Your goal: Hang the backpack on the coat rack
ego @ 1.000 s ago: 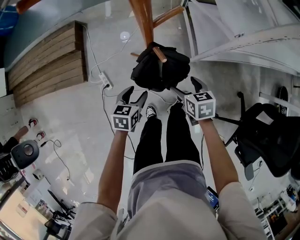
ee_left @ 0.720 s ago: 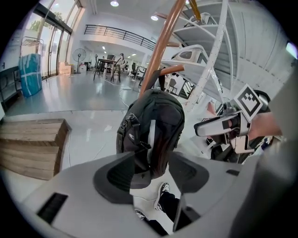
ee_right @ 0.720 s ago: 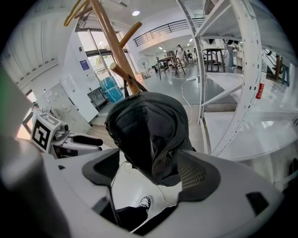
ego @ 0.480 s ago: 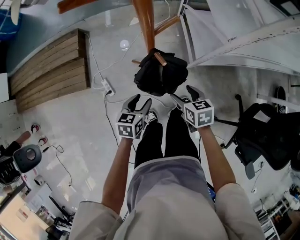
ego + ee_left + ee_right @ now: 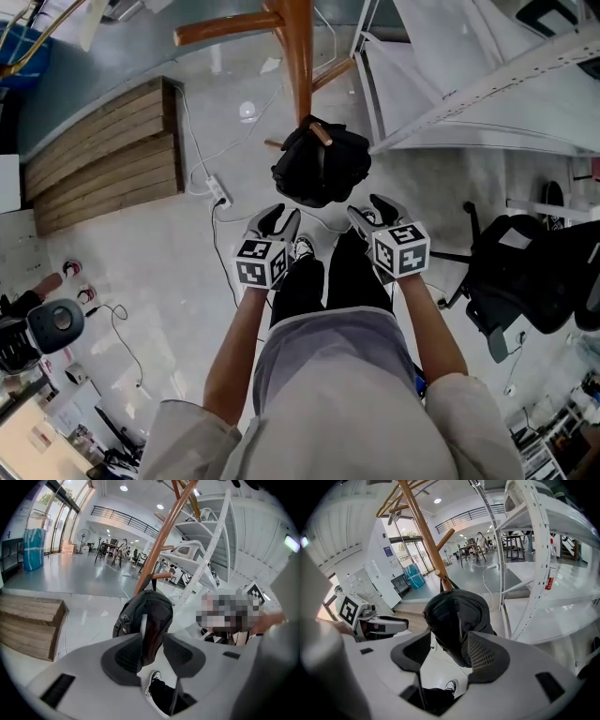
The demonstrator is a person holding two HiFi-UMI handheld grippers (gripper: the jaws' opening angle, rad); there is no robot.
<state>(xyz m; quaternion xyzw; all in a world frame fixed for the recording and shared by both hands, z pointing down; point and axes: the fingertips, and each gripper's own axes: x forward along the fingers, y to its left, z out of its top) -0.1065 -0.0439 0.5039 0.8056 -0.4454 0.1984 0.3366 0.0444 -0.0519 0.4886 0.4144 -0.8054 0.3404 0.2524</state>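
The pale glossy floor (image 5: 159,272) is spreading under everything. A white metal shelving unit (image 5: 487,84) is filling the right side of the head view. A stepped wooden platform (image 5: 103,155) is lying at the left. A black office chair (image 5: 525,272) is standing at the right, well apart from the rack.

The wooden coat rack (image 5: 300,66) is rising between the platform and the shelving, its pole slanting up through both gripper views. The person is standing just in front of it, with black trousers and one shoe (image 5: 302,248) showing below the arms.

The black backpack (image 5: 319,173) is hanging on the rack from a short wooden peg (image 5: 322,134) that is poking out above its top. Its body is sagging clear of the floor, and nothing else is touching it.

The left gripper (image 5: 281,221) is hovering just below and left of the bag. Its jaws have just been closing and are standing partly apart with nothing gripped; the backpack is only showing beyond the gap. The right gripper (image 5: 371,212) is hovering below and right of the bag in the same way — jaws just closing, a moderate gap between them, pads pressing on nothing.

A white power strip (image 5: 217,192) is lying on the floor left of the bag, its cable trailing away.
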